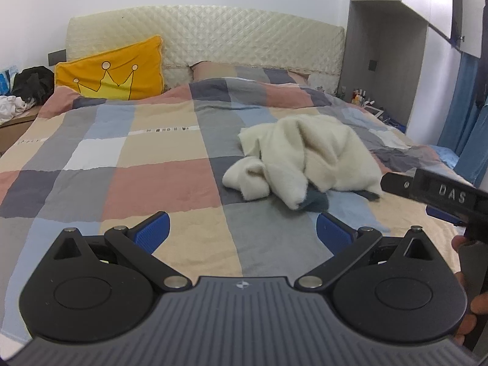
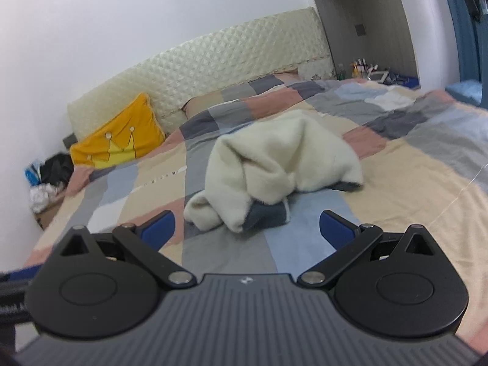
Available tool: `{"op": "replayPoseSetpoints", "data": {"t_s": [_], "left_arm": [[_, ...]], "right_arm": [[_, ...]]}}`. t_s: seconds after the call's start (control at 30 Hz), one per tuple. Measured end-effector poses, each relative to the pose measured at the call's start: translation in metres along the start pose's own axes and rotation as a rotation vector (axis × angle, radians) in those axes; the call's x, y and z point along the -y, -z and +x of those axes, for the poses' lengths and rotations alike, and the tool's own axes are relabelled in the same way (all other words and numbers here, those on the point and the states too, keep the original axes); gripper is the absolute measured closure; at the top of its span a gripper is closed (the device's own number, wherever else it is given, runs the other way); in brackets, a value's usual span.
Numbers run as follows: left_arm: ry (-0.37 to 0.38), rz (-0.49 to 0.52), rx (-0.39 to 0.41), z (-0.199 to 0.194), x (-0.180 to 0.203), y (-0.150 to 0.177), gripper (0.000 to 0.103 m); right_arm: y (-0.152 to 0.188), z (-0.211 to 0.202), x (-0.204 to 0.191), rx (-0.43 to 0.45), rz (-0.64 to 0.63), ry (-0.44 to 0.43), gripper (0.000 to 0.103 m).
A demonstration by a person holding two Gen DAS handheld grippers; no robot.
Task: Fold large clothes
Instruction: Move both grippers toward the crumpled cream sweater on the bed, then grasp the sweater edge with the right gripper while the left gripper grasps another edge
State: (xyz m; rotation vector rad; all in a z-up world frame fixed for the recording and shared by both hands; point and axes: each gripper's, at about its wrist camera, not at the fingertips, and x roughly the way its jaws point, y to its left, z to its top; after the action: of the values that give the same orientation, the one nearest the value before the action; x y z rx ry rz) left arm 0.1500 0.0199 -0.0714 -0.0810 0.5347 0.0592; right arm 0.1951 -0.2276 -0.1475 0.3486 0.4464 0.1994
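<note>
Crumpled cream fleece garment (image 1: 305,158) with a dark lining showing, heaped right of centre on the patchwork-quilted bed (image 1: 122,158) — left gripper (image 1: 243,228) and right gripper (image 2: 247,227) both spread wide, empty, just short of it — yellow crown pillow (image 1: 113,70) against the quilted headboard (image 1: 213,36).

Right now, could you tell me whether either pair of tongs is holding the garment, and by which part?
Nothing is held. The left tongs and right tongs are both open, short of the crumpled cream garment on the bed.
</note>
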Motion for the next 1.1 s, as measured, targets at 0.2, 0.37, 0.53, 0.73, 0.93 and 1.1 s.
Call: {"op": "replayPoseSetpoints", "data": {"t_s": [0.2,0.37,0.53,0.73,0.93,1.1], "left_arm": [[-0.002,-0.052,-0.027,0.046,-0.003,-0.007,0.000],[0.013,-0.056,-0.050,0.088,0.003,-0.015,0.000],[0.021,-0.072,-0.082,0.134,0.015,-0.024,0.000],[0.040,-0.120,-0.118,0.193,0.019,-0.033,0.000],[0.082,-0.163,-0.155,0.244,0.026,-0.031,0.000],[0.137,-0.220,-0.196,0.285,0.028,-0.022,0.000]], "right_arm": [[-0.014,0.040,0.013,-0.012,0.062,-0.011,0.000],[-0.033,0.074,0.042,-0.033,0.216,-0.029,0.000],[-0.044,0.111,0.056,-0.057,0.303,-0.083,0.003],[-0.040,0.151,0.072,-0.082,0.497,-0.127,0.026],[-0.030,0.191,0.100,-0.139,0.659,-0.064,0.042],[-0.008,0.216,0.113,-0.195,0.792,-0.095,0.049]]}}
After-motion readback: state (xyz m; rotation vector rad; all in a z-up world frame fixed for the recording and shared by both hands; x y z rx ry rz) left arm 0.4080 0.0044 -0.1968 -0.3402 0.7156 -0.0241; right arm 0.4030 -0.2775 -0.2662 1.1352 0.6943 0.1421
